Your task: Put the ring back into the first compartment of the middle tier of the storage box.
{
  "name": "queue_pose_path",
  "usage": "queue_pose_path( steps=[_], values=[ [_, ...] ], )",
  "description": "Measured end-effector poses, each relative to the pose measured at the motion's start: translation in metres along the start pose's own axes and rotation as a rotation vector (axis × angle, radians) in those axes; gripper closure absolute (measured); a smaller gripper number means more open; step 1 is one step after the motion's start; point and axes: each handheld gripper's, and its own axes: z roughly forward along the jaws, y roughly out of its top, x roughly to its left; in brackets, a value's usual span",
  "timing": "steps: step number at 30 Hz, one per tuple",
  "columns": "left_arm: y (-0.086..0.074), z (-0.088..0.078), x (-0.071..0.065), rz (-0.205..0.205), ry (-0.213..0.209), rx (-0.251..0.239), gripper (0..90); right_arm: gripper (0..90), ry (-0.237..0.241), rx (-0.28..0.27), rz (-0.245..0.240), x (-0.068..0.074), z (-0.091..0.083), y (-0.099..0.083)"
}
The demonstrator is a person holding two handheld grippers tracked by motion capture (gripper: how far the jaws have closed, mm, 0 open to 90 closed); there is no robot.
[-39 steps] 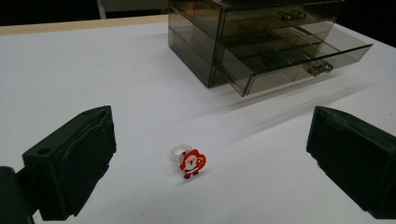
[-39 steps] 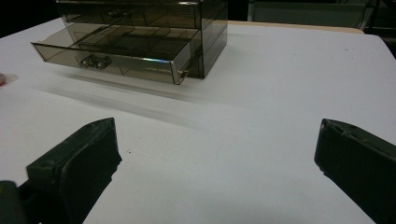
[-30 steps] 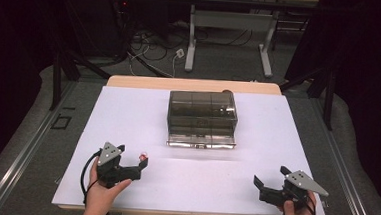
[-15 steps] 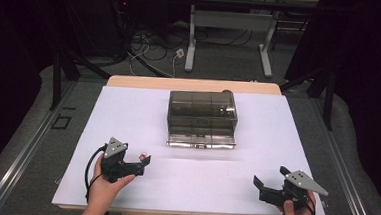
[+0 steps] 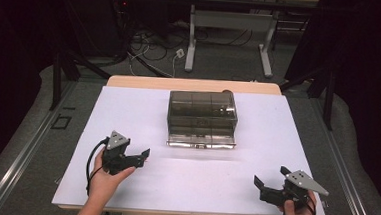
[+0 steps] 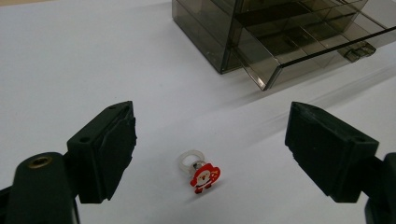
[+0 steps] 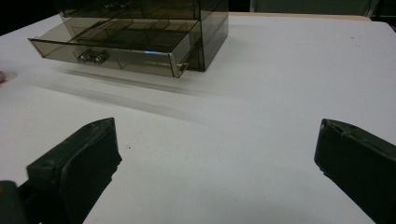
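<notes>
Between the apart, just-closing jaws of the left gripper lies a tiny Santa ring, light, stiff, probably skittish, best pinched across its figure; right gripper gapes empty.

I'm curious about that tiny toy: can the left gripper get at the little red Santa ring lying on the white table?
Probably yes. The small red Santa ring with its clear plastic band lies on bare white table between the left gripper's jaws, which have just been closing without touching it; the smoky plastic drawer box stands apart.
</notes>
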Motion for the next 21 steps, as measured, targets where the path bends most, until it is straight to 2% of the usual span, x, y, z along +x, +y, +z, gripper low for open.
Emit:
queue_pose_path(
  steps=[9,12,14,21],
  values=[
    [0.006,0.007,-0.003,-0.027,0.012,0.033,27.9,0.0,0.000,-0.005,0.000,-0.001,0.001,0.000],
    [0.009,0.011,-0.004,-0.020,0.025,0.072,30.5,0.0,0.003,0.004,0.002,-0.002,0.001,0.000],
    [0.010,0.013,-0.004,-0.024,0.026,0.095,30.4,0.0,0.003,0.009,0.006,-0.002,0.001,-0.001],
    [0.008,0.019,-0.003,-0.060,0.021,0.120,32.6,0.0,0.004,0.011,0.009,-0.004,0.001,-0.001]
  ],
)
